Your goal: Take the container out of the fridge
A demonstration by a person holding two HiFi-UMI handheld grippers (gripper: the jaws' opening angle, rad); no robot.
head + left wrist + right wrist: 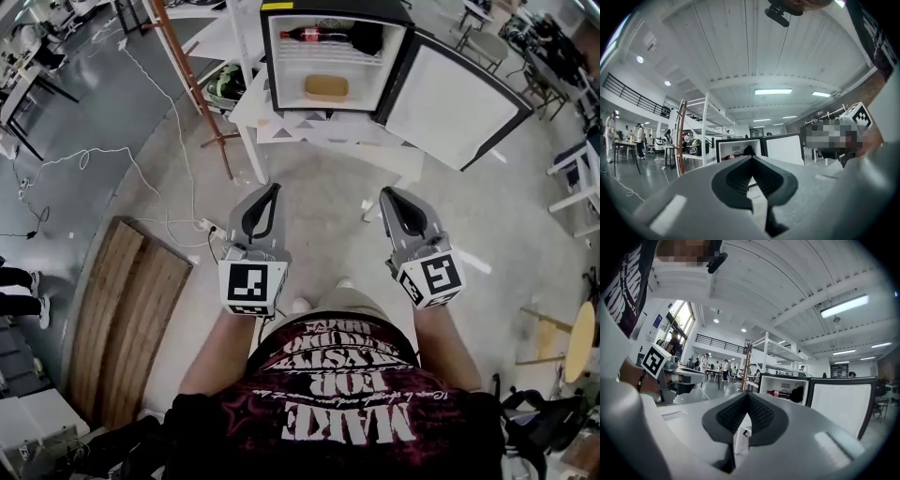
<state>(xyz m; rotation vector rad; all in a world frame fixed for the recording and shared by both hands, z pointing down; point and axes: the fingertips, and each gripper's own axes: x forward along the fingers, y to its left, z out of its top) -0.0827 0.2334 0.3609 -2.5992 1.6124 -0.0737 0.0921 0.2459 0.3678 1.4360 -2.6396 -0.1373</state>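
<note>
While held level, well short of the fridge (268, 66), left gripper (273, 189): jaws are pressed together at the tips and nothing is pinched between them
Right gripper (384, 193): jaws are likewise pressed together, with nothing held; it is carried beside the left one, apart from it
Fridge: a small one, set on a white table (309, 133); its inside is lit and laid open to both gripper views
Fridge door (455, 98): swung fully open, to the right in the head view
Container (326, 87): tan and rounded, seen alone in the lower compartment of the fridge, touched by neither gripper
Cola bottle (314, 36): laid on its side on the upper wire shelf, just beside a dark object (366, 37) that cannot be identified
Floor: wooden boards (131, 319) are laid at the person's left, and a white cable (141, 178) is trailed near them
</note>
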